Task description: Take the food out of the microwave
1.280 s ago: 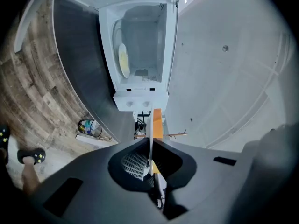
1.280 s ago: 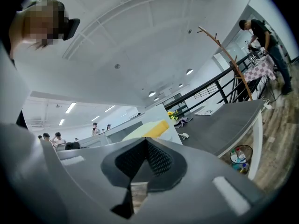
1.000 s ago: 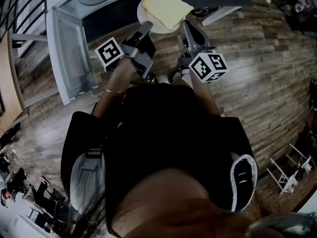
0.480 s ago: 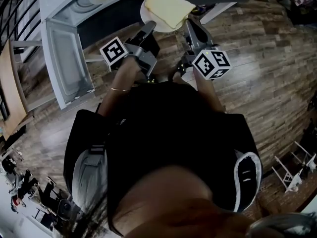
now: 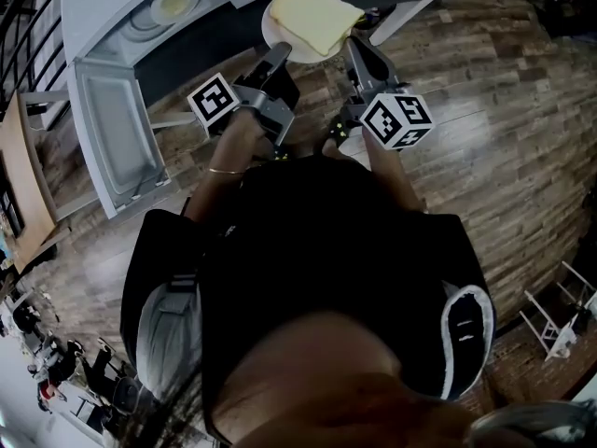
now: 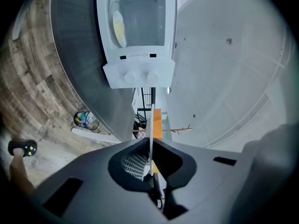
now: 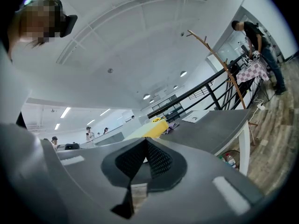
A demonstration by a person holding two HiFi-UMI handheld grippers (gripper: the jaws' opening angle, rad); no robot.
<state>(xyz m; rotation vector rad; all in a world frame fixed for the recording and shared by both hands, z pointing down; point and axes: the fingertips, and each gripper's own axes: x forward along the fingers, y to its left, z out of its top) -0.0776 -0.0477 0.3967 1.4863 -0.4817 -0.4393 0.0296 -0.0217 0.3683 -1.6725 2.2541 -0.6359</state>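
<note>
Head view: left gripper (image 5: 278, 56) pinches the plate (image 5: 270, 19) rim at 7 o'clock and right gripper (image 5: 354, 47) pinches it at 4 o'clock, both jaw pairs pressed onto the thin edge. Yellow food (image 5: 317, 15) lies on the plate, outside the microwave (image 5: 140, 21). Its open door (image 5: 112, 143) is at 9 o'clock. Bare wood floor (image 5: 504, 138) at 3 o'clock.

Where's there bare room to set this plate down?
The grey tabletop is bare between the held plate and the paper near its far edge. It is crowded to the left in the head view: the microwave holds another plate, and its open door juts out.
</note>
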